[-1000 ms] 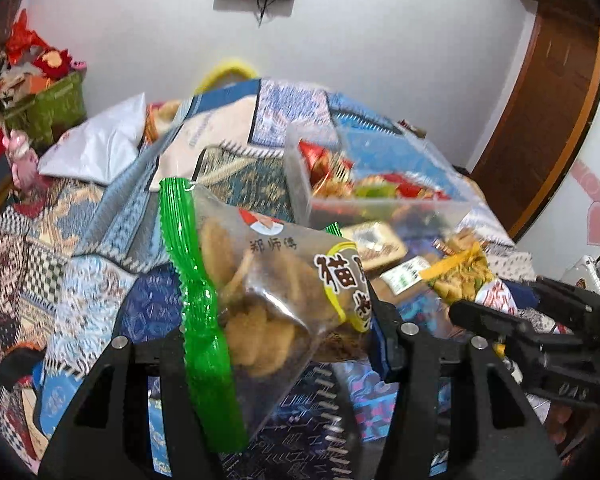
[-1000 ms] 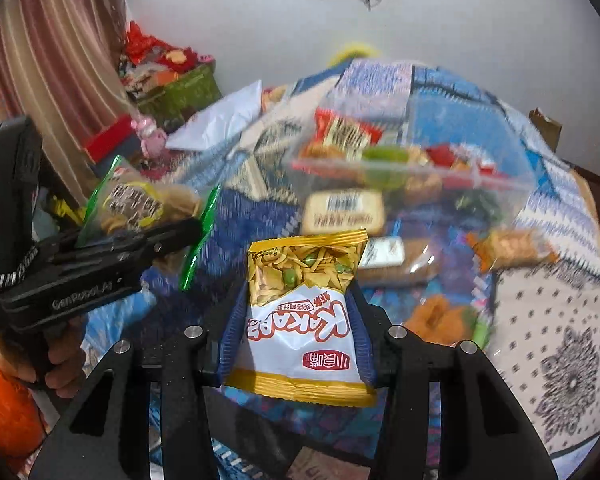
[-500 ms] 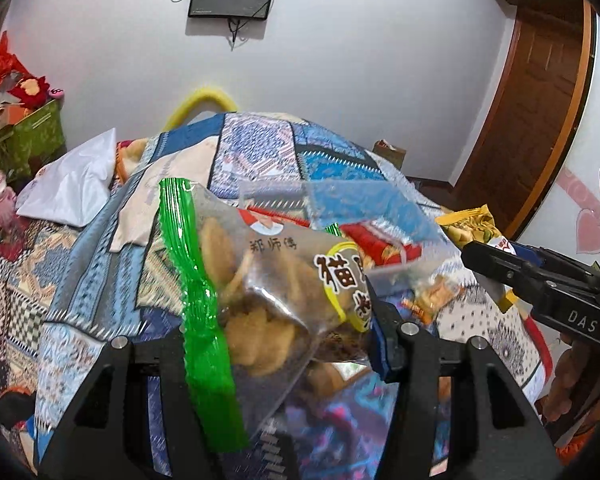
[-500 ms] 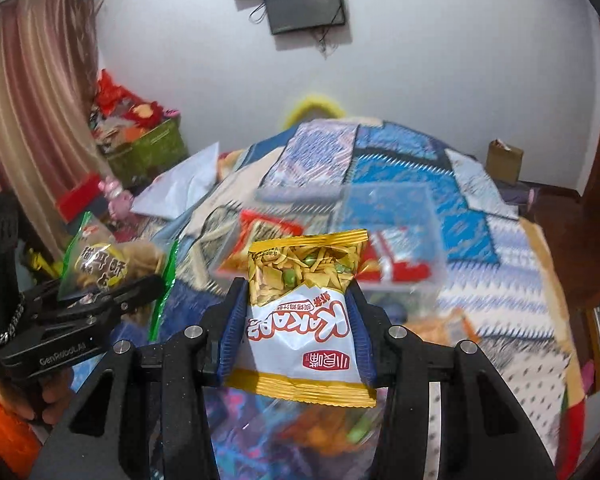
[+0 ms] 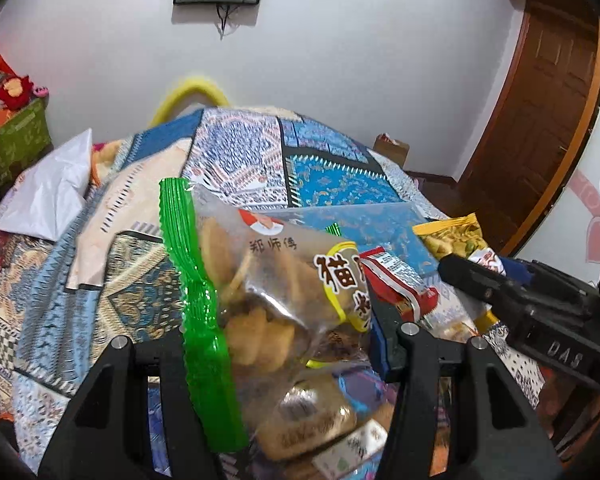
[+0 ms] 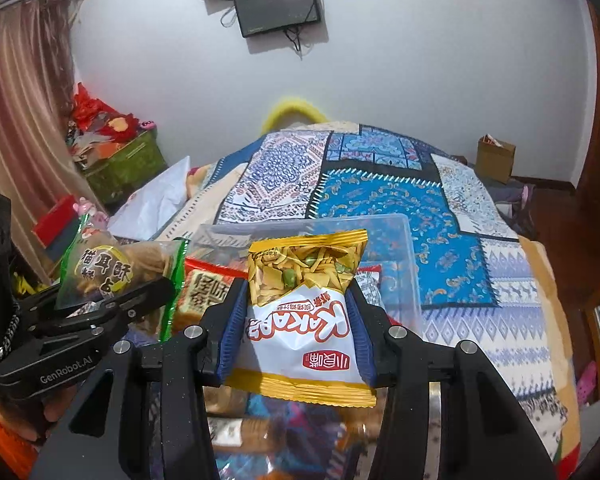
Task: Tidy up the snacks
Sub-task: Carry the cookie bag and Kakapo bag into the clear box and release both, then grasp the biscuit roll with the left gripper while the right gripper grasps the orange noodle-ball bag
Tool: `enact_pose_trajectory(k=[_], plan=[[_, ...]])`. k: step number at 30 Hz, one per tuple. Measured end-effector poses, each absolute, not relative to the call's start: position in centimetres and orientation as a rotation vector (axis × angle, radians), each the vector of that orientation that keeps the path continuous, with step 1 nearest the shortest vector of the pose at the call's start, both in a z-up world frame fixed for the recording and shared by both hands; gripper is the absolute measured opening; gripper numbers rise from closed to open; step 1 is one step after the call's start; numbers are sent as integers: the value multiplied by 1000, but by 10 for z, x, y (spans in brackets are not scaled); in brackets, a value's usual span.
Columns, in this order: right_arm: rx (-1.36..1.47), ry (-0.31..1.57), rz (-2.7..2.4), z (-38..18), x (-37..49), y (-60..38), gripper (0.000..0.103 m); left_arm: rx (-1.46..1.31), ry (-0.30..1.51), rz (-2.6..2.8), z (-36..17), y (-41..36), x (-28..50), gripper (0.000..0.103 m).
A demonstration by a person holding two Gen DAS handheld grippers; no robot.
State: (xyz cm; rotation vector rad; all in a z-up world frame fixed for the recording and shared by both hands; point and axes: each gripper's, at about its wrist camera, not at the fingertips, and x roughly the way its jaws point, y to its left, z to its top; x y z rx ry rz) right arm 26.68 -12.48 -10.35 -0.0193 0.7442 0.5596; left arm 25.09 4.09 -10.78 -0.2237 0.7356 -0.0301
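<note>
Left gripper (image 5: 288,344): jaws closed on a clear snack bag, raised, pointing toward 12 o'clock. Right gripper (image 6: 300,320): blue-padded fingers (image 6: 230,332) clamped on a yellow packet, level, at 3 o'clock from the left gripper; the two stand near but apart.

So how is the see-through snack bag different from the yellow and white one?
The clear bag with the green edge shows its pale brown biscuits all over; the yellow and white Kakaps bag shows its snack mix only in the top part. The clear bag sits tilted in the left gripper; the Kakaps bag stands straight in the right gripper. Both are squeezed between gripper fingers, near the clear plastic box.
</note>
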Motion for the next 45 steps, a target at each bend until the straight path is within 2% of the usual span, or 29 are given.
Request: enact_pose_trajectory(k=[10, 20, 24, 27, 29, 37, 40, 45], plan=[[-78, 835, 555, -142, 297, -114, 44, -219, 822, -29, -149, 36, 300, 54], [-71, 885, 585, -155, 302, -114, 46, -189, 834, -24, -153, 32, 311, 58], [-65, 898, 585, -154, 302, -116, 48, -194, 816, -14, -144, 34, 303, 66], [-77, 882, 581, -146, 296, -117, 53, -195, 795, -15, -134, 36, 295, 68], [-86, 863, 574, -139, 291, -119, 58, -198, 786, -18, -125, 38, 288, 69], [-98, 810, 569, -116, 263, -129, 60, -191, 750, -9, -103, 44, 246, 71], [-94, 796, 563, -112, 250, -134, 65, -181, 759, -8, -105, 44, 229, 73], [-101, 806, 553, -117, 229, -142, 66, -175, 814, -26, -122, 38, 207, 73]])
